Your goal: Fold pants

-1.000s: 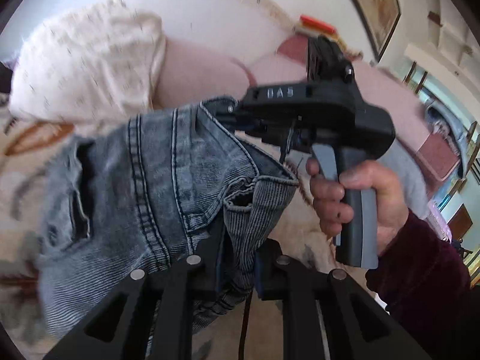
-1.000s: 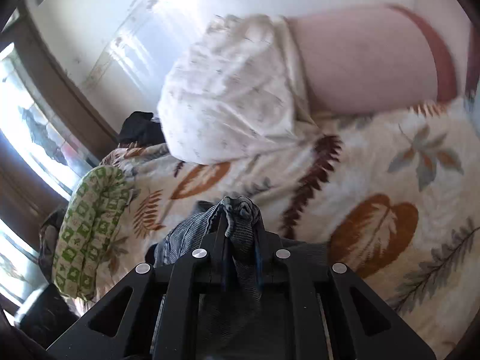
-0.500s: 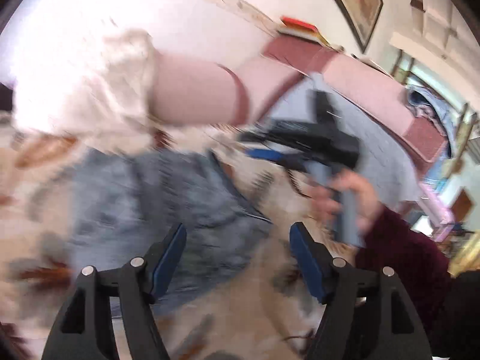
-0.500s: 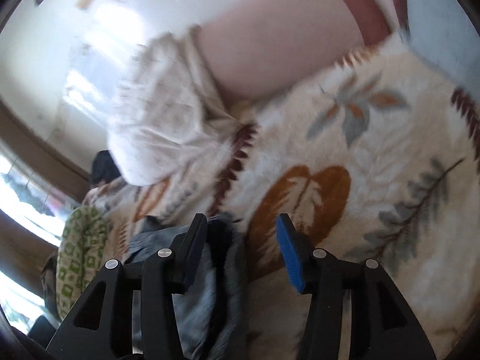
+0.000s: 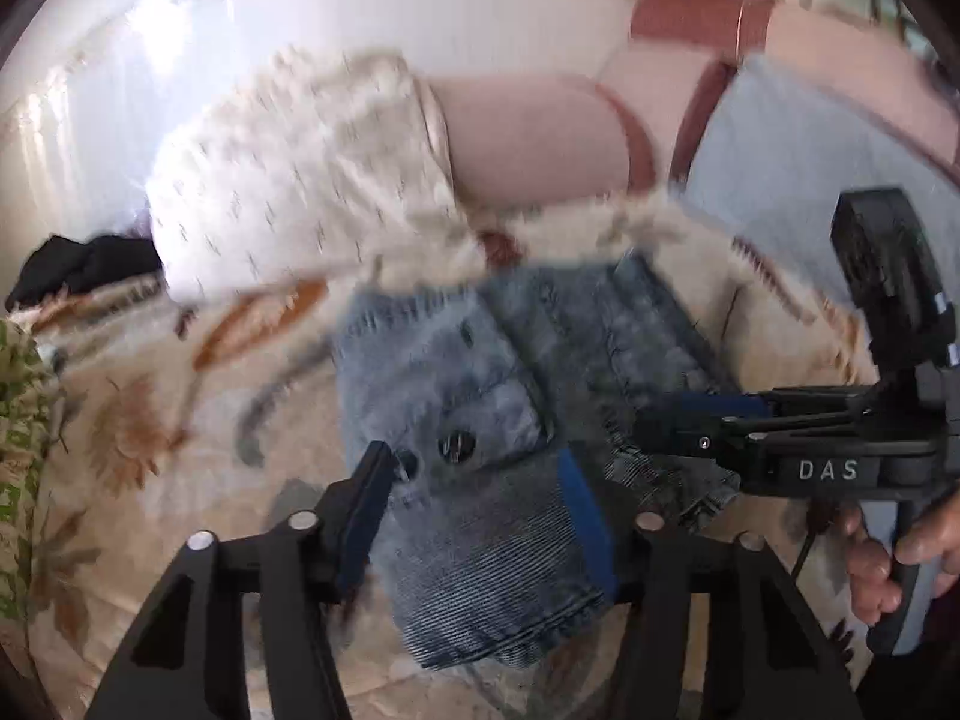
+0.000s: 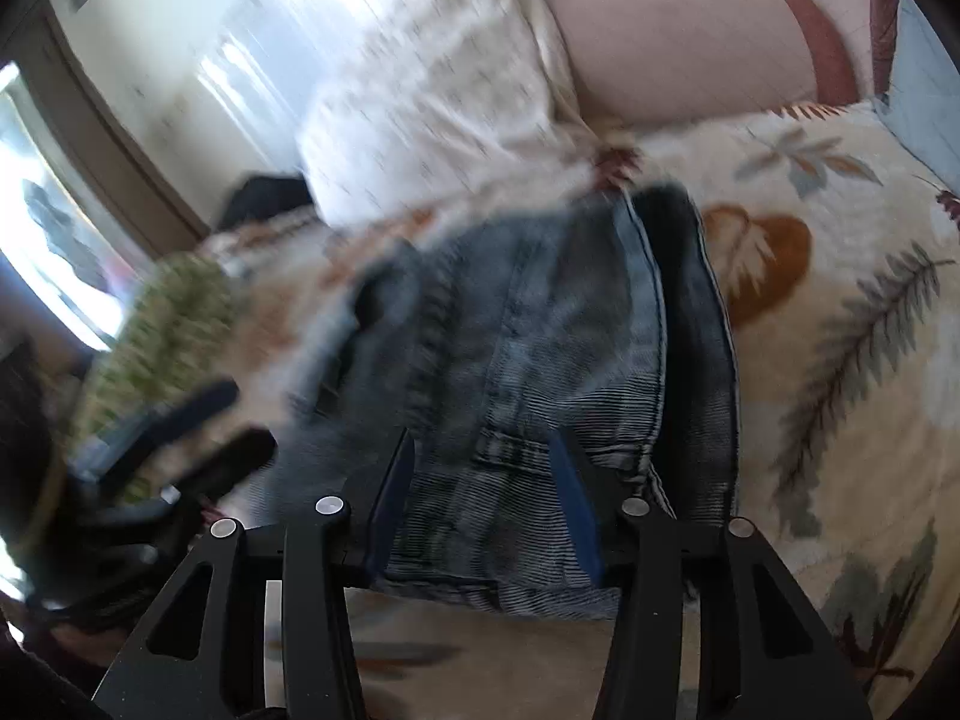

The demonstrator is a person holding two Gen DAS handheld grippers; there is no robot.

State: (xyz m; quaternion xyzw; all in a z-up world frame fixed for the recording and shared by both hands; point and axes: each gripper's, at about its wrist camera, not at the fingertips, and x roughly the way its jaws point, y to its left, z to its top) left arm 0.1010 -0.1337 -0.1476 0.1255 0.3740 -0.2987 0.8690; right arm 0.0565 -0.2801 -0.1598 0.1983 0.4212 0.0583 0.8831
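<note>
The blue denim pants (image 5: 510,360) lie folded in a compact stack on the leaf-patterned blanket (image 5: 150,420). My left gripper (image 5: 474,486) hangs over their near left edge. Its jaws are apart and closing, with denim between them; the pads do not visibly press on it. In the right wrist view the pants (image 6: 528,312) fill the middle. My right gripper (image 6: 483,468) straddles their near hem, jaws apart and closing, pads clear of the cloth. In the left wrist view the right gripper (image 5: 648,426) shows side-on over the pants' right edge, held by a hand (image 5: 888,564). The left gripper (image 6: 240,420) is a blur at the left.
A cream patterned pillow (image 5: 288,180) and a pink bolster (image 5: 528,138) lie beyond the pants. A green patterned cloth (image 5: 18,420) sits at the left edge, a black cloth (image 5: 84,264) behind it. A pale blue sheet (image 5: 780,168) covers the bed's right side.
A second ago both grippers were shut on the lifted pants. Both have let go, and the pants now lie folded on the blanket. Both grippers have come down over the near edge.
</note>
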